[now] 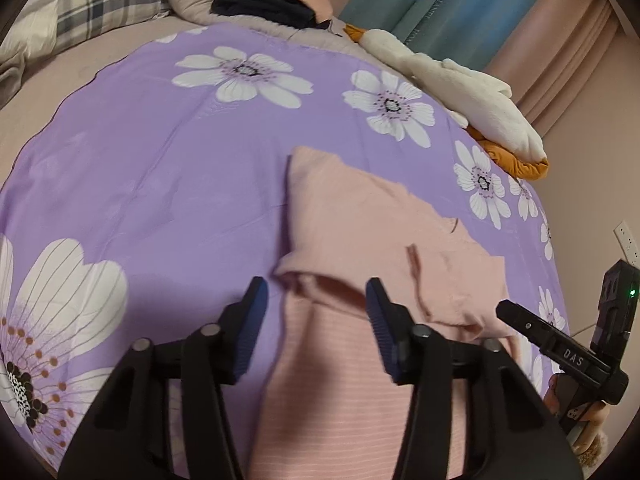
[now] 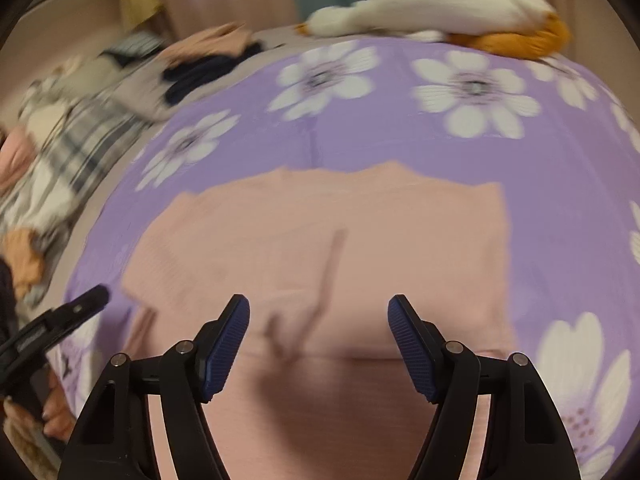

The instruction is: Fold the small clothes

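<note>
A small pink ribbed garment [image 1: 360,240] lies partly folded on the purple flowered sheet [image 1: 160,160]. My left gripper [image 1: 316,300] is open and empty just above the garment's near left part, its left finger over the sheet. The right gripper shows at the right edge of the left wrist view [image 1: 560,344]. In the right wrist view the pink garment [image 2: 320,232] lies flat ahead, and my right gripper [image 2: 319,312] is open and empty above its near edge. The left gripper's tip [image 2: 80,304] shows at the left there. The right wrist view is blurred.
A white and orange plush toy [image 1: 460,80] lies at the sheet's far right edge. Dark and pink clothes [image 1: 272,0] are piled at the far end by a plaid pillow [image 1: 100,0]. A curtain [image 1: 460,0] hangs behind. The plush toy [image 2: 440,4] also shows in the right wrist view.
</note>
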Tool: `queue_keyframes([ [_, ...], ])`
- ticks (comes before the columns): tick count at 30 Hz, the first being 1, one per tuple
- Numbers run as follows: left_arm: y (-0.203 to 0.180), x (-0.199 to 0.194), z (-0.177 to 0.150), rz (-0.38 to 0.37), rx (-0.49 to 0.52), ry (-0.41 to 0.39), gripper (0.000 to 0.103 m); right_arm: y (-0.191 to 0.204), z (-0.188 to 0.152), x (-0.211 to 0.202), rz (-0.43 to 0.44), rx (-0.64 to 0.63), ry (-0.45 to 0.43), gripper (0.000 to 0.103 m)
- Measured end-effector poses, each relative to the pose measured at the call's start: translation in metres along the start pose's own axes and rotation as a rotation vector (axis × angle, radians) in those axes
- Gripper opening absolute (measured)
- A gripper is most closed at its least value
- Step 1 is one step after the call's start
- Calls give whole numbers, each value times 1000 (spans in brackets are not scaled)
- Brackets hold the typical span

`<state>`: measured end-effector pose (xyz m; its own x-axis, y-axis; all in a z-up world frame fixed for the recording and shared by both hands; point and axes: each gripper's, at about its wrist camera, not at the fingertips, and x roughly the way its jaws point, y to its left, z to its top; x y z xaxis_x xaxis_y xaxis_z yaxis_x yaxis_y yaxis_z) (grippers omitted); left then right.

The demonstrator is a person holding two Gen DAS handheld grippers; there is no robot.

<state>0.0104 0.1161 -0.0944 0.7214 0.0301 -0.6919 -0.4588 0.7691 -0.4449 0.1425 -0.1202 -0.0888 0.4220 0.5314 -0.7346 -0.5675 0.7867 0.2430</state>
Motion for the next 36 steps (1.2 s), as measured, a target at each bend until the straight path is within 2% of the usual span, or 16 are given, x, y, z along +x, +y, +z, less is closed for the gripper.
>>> queue_keyframes([
  [3, 12, -1, -3, 10, -11, -2, 35, 28, -2, 12, -3, -73, 30, 62],
  [7, 24, 0, -4, -20, -41, 3, 34, 48, -1, 32, 3, -100, 71, 62],
  [14, 35, -2, -7, -45, -64, 11, 34, 61, -7, 69, -108, -123, 153, 62],
  [16, 38, -2, -6, -59, -74, 10, 34, 61, -6, 71, -104, -114, 147, 54],
  [18, 40, -2, -5, -61, -79, 9, 34, 56, -4, 71, -102, -88, 140, 34],
  [19, 40, -2, -6, -61, -82, 9, 34, 53, -2, 71, -103, -79, 139, 27],
  [20, 41, -2, -6, -64, -85, 10, 34, 48, -1, 69, -106, -63, 135, 16],
  [21, 42, -2, -6, -67, -87, 10, 34, 46, 1, 67, -93, -53, 129, 13],
  [23, 44, -3, -6, -73, -92, 9, 34, 39, 5, 55, -13, -10, 112, 13],
  [28, 43, -3, -5, -84, -96, 14, 34, 21, 27, 1, 32, 45, -46, 12],
  [32, 34, -1, -3, -88, -77, 28, 34, -4, 44, -37, 26, 80, -154, 12],
  [36, 18, -3, 5, -101, -39, 19, 34, -35, 47, -43, 0, 131, -171, 12],
])
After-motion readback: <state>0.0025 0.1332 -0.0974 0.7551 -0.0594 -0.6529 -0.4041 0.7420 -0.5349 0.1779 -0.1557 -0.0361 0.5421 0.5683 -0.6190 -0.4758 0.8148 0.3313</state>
